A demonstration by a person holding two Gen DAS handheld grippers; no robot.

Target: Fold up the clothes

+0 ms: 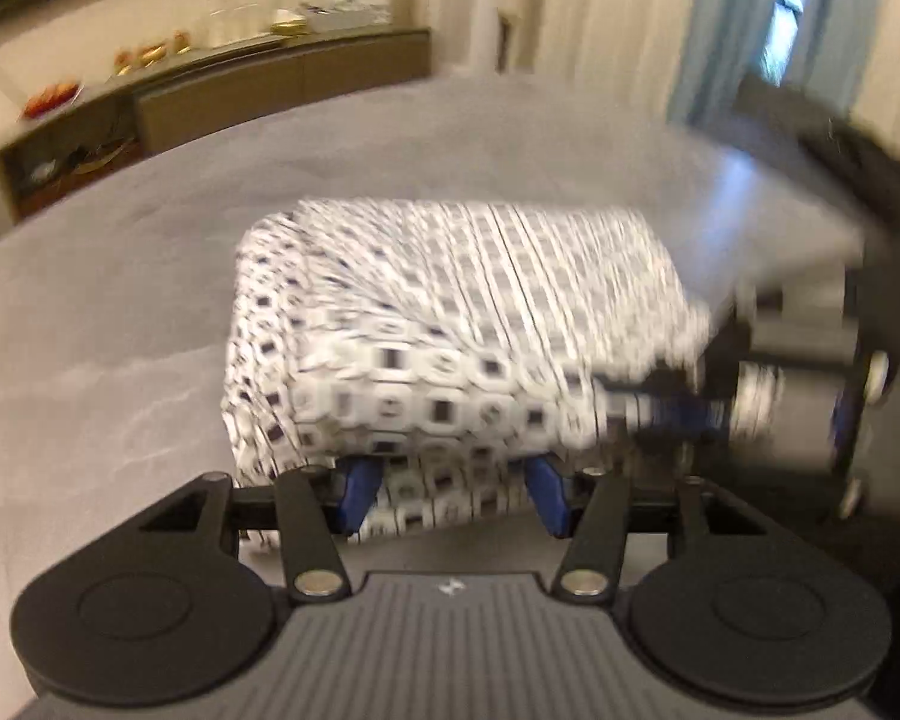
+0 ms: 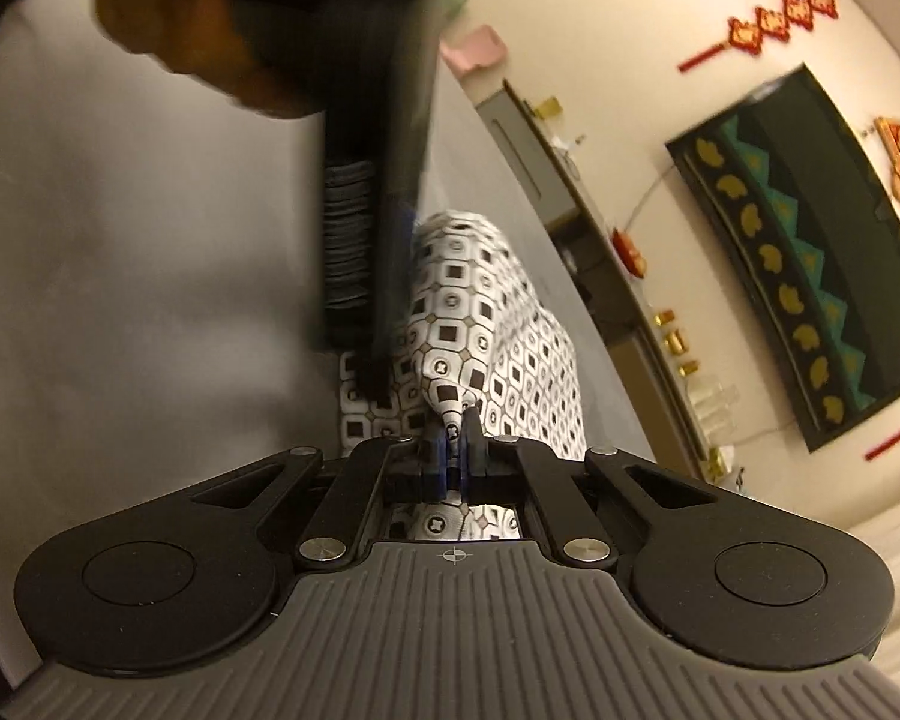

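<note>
While the right gripper [image 2: 453,450] pinches the patterned garment [image 1: 450,324], the left gripper [image 1: 453,495] gapes wide; a fold seems underway, needing alignment.

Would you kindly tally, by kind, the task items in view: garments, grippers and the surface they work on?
Patterned garment: 1
Grippers: 2, the left gripper and the right gripper
Grey table: 1
Total: 4

Looked like someone's home: long brown wooden sideboard [image 1: 282,69] with fruit bowls, pale blue curtains [image 1: 726,24], red festive wall hangings [image 2: 768,24].
</note>
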